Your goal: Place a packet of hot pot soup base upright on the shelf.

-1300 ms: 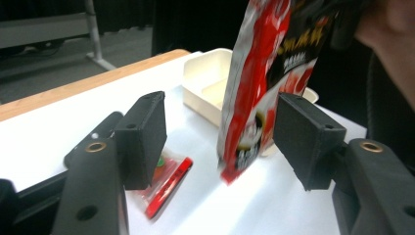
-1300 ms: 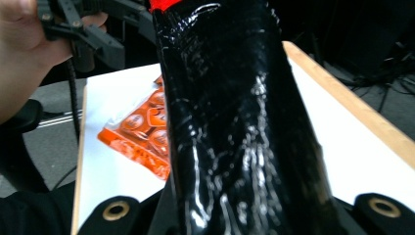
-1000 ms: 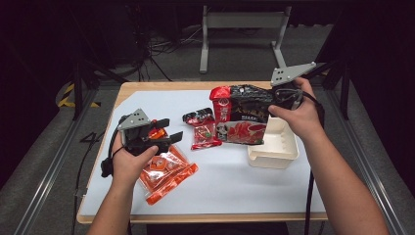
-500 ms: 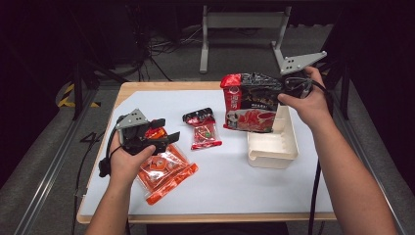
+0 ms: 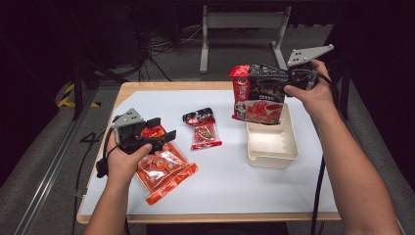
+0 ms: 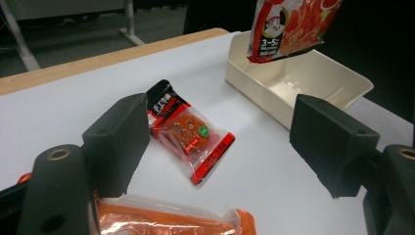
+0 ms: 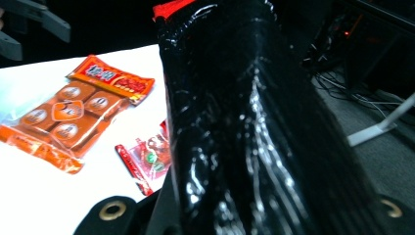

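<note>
My right gripper (image 5: 295, 78) is shut on a large black and red packet (image 5: 258, 93), which hangs upright above the far end of a cream tray (image 5: 272, 147). The packet's glossy black side (image 7: 244, 122) fills the space between the jaws in the right gripper view. My left gripper (image 5: 162, 128) is open at the table's left, and its jaws have just been opening with nothing between them. An orange packet (image 5: 164, 169) lies just under and in front of it. A small red packet (image 6: 188, 129) lies flat on the table beyond the jaws.
A white sheet (image 5: 235, 196) covers the wooden table. The cream tray (image 6: 293, 78) has nothing in it and stands right of centre. Beyond the table's far edge are a metal stand (image 5: 240, 22) and cables on the floor.
My right gripper has carried the large packet to the right and a little up, to above the tray's far end. My left gripper's jaws stand wider; the hand has stayed put.
</note>
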`<action>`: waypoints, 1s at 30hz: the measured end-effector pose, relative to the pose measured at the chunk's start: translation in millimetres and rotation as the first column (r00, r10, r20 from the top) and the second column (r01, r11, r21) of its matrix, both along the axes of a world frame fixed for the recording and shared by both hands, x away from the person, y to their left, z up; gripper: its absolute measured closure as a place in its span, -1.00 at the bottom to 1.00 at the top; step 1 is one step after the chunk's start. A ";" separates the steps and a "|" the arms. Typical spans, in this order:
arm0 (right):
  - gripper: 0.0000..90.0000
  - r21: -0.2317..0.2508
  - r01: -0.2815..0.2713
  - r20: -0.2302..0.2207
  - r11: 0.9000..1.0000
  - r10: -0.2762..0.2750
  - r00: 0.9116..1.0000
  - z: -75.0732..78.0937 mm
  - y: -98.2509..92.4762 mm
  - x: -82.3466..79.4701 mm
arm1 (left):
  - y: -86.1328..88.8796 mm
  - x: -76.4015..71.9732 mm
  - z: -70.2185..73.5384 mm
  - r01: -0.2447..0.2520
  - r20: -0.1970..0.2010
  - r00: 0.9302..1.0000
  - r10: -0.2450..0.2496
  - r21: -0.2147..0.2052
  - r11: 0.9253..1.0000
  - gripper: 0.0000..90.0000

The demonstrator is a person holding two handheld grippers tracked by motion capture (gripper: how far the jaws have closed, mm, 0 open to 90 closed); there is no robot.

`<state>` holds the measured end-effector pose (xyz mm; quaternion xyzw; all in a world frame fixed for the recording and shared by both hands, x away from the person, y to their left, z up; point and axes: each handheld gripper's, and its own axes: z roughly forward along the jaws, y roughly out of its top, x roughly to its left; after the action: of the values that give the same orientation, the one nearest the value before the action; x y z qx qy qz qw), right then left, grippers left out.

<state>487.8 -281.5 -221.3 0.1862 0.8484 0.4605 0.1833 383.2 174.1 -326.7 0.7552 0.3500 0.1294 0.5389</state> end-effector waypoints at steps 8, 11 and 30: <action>0.79 -0.005 0.047 -0.008 0.999 -0.047 0.999 -0.3 -16.5 12.7 | 5.2 -2.5 -1.8 -0.013 -0.013 1.000 0.013 0.000 1.000 -0.53; 0.79 -0.016 0.058 -0.003 0.998 -0.058 0.998 -0.1 -21.1 17.2 | 7.0 -4.6 -2.7 -0.016 -0.019 1.000 0.016 0.014 1.000 -0.55; 0.78 -0.049 0.111 0.025 0.993 -0.110 0.994 -15.7 -31.7 43.9 | 12.8 -8.6 -6.8 -0.024 -0.034 0.999 0.025 0.025 0.999 -0.57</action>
<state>531.7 -313.2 -237.0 0.2231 0.8459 0.4302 0.2228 374.5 186.9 -333.4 0.7595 0.3667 0.1275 0.5219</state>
